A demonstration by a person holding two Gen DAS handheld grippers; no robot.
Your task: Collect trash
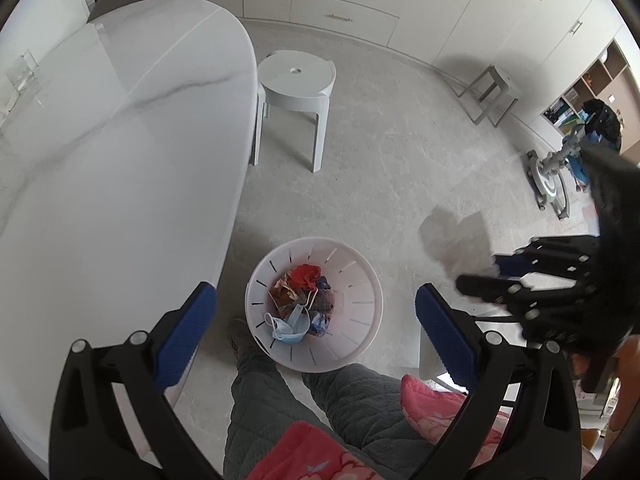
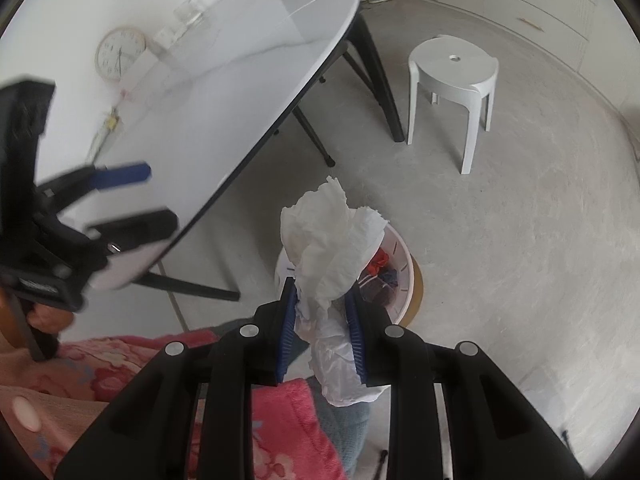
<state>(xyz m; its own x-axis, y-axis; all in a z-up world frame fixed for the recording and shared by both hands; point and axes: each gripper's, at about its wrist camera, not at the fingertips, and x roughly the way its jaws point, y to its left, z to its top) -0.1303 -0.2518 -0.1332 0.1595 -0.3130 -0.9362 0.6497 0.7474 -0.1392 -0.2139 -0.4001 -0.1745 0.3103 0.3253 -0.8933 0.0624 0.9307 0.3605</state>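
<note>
A white slotted bin (image 1: pixel 360 258) stands on the floor by the table, holding a red scrap, a blue face mask (image 1: pixel 290 326) and other waste. My left gripper (image 1: pixel 316 316) hangs above it, open wide, with nothing between its blue pads. My right gripper (image 2: pixel 322 300) is shut on a crumpled white tissue (image 2: pixel 328 240), which sticks up past the fingertips and hides part of the bin (image 2: pixel 404 268). In the left wrist view the right gripper (image 1: pixel 480 274) sits to the right of the bin with the blurred tissue (image 1: pixel 456 240). The left gripper (image 2: pixel 136 200) shows open at the left of the right wrist view.
A white oval table (image 1: pixel 120 140) on dark legs borders the bin on the left. A white stool (image 1: pixel 296 80) stands beyond it, another stool (image 1: pixel 492 92) near the cabinets. A person's legs in grey quilted trousers (image 1: pixel 272 400) and a pink garment (image 2: pixel 100 368) are close below.
</note>
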